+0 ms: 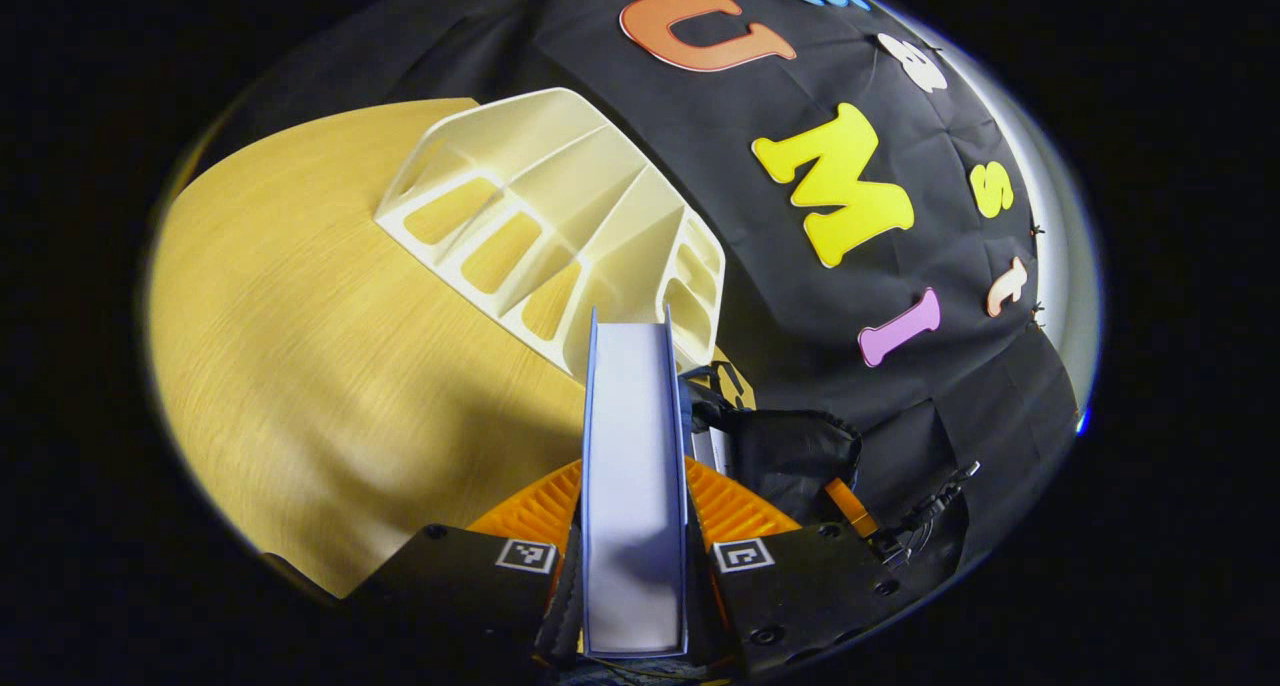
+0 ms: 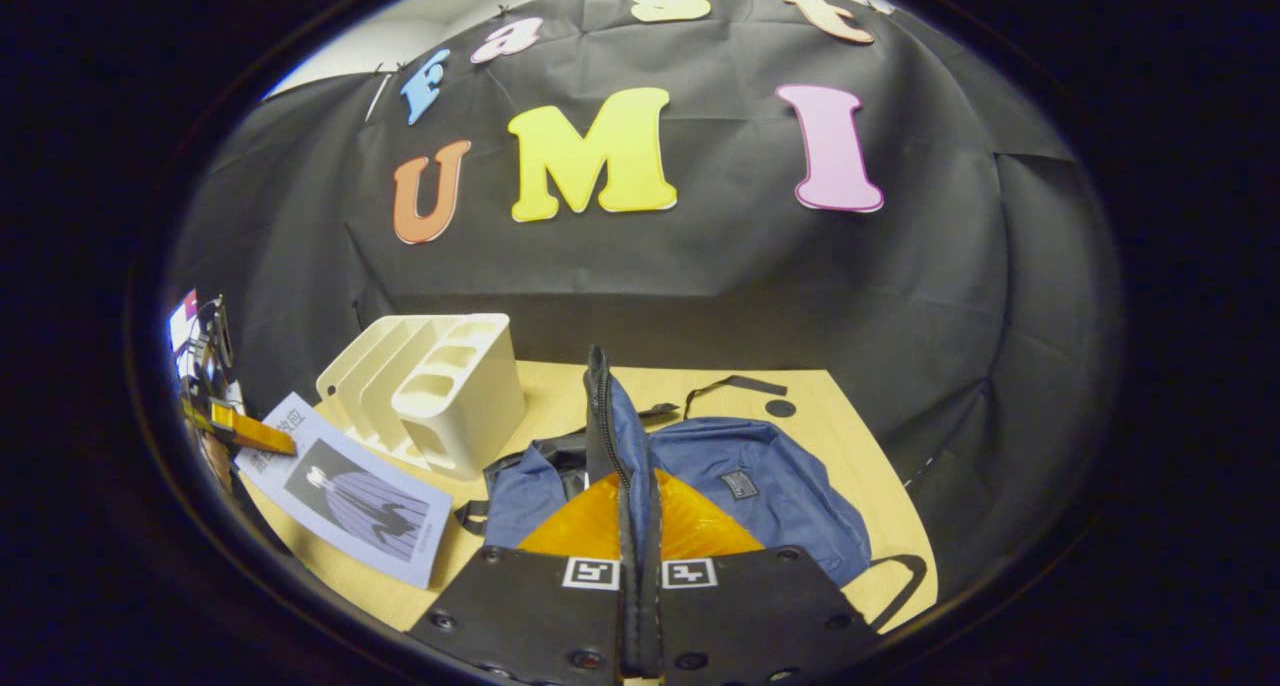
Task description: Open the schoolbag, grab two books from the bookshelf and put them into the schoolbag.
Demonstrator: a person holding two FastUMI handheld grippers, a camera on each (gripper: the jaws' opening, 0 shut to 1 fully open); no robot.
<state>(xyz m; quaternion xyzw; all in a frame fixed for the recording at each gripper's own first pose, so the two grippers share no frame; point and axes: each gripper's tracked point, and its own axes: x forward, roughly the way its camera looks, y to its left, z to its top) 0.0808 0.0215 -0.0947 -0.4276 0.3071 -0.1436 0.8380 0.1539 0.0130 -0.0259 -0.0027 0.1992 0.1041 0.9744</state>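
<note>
Between the left gripper [image 1: 634,566] fingers, a book [image 1: 633,486] is clamped, spine up.
Right gripper [image 2: 640,566], fingers pinched on the bag [image 2: 760,496] flap, holds it raised; beyond stands the shelf [image 2: 440,386], looking empty. Judged step: loading. Next, lower the book into the opening.

Wooden table [image 2: 850,446] carries bookshelf [image 2: 440,391] and schoolbag [image 2: 760,496].

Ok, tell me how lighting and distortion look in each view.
Left gripper view: fisheye bends the table edge into a curve; a dark shadow falls beside the held book. Right gripper view: even light, the bookshelf leans, edges darken.
</note>
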